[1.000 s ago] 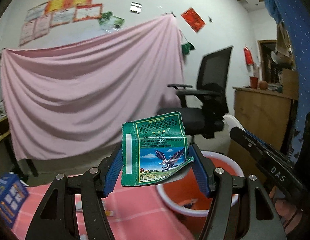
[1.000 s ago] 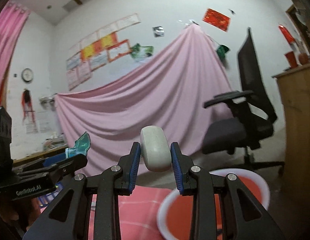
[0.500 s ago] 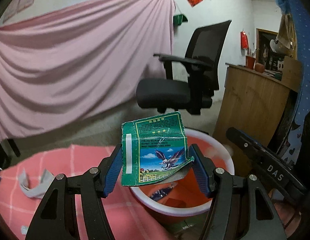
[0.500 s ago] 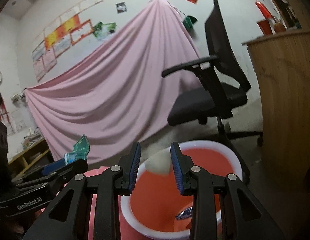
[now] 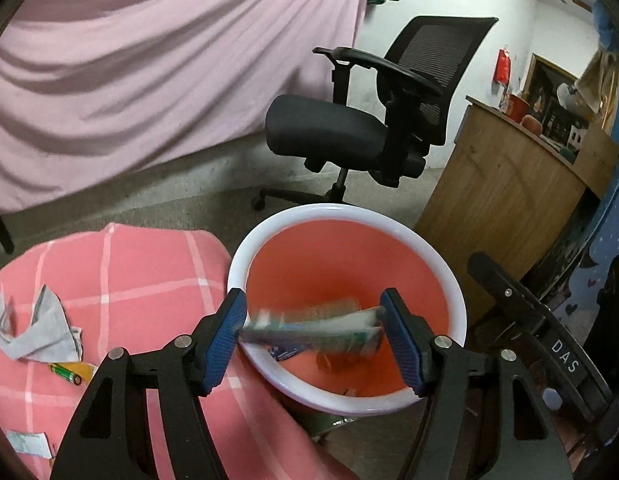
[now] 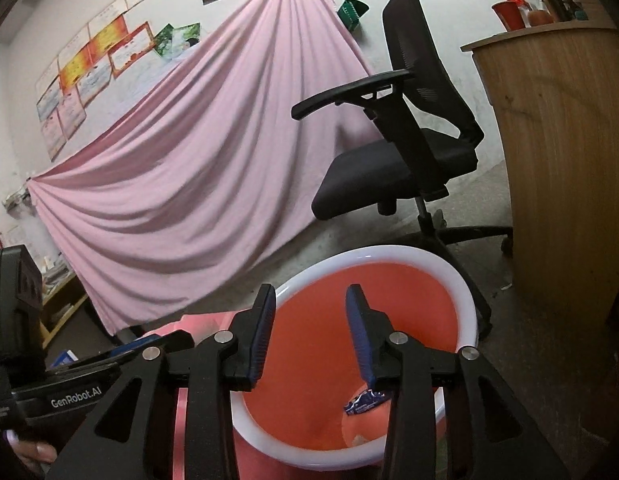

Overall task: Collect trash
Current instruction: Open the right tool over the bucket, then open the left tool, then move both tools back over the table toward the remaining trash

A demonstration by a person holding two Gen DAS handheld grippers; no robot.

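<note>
A green printed packet (image 5: 309,326), blurred and tipped flat, lies loose between the fingers of my left gripper (image 5: 313,320) and is dropping over the red bin with a white rim (image 5: 349,210). My right gripper (image 6: 309,320) hangs over the same bin (image 6: 389,252); its jaws are opening and nothing is between them. A blue wrapper (image 6: 363,400) lies at the bottom of the bin. The white lump it carried is out of sight. The right gripper's black body (image 5: 529,328) shows at the right edge of the left wrist view.
A pink checked cloth (image 5: 149,280) beside the bin carries a grey crumpled scrap (image 5: 37,332), a green battery (image 5: 67,374) and a paper slip (image 5: 27,442). Behind the bin stand a black office chair (image 5: 341,132) and a wooden counter (image 5: 509,200).
Both grippers dipped over the bin. The white lump left the right jaws and fell in. The green packet turned from upright to flat and came loose in the left jaws.
</note>
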